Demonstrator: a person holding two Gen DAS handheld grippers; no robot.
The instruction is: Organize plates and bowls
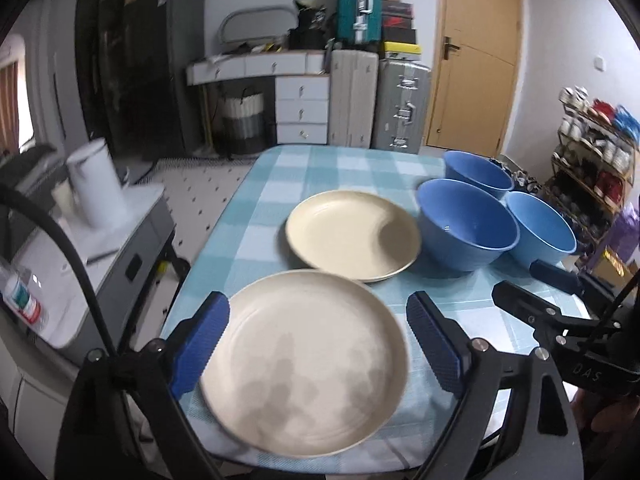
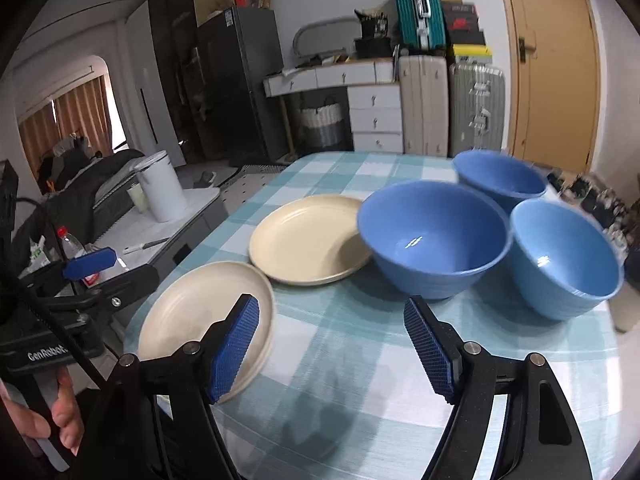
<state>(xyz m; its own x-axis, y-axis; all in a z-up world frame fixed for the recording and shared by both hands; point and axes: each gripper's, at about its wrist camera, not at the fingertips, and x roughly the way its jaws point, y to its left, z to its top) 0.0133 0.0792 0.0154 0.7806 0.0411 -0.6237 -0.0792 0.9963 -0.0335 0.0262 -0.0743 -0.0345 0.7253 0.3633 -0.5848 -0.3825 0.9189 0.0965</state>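
Observation:
Two cream plates lie on the checked tablecloth [image 1: 352, 164]: a near one [image 1: 304, 360] at the front edge and a far one [image 1: 352, 236] behind it. To their right stand three blue bowls, upright and close together [image 1: 468, 228] [image 1: 478, 174] [image 1: 540, 232]. My left gripper [image 1: 317, 300] hovers open above the near plate, its pads clear of the rim. My right gripper [image 2: 330, 304] is open over bare cloth, between the near plate [image 2: 200, 320] and the nearest bowl [image 2: 432, 240]. Nothing is held.
A grey side cabinet [image 1: 132, 240] left of the table carries a white kettle [image 1: 98, 184] and a water bottle [image 1: 20, 296]. A shoe rack [image 1: 592, 152] stands to the right. Drawers and suitcases [image 1: 404, 104] line the far wall. A hand [image 2: 60, 420] grips the left gripper's handle.

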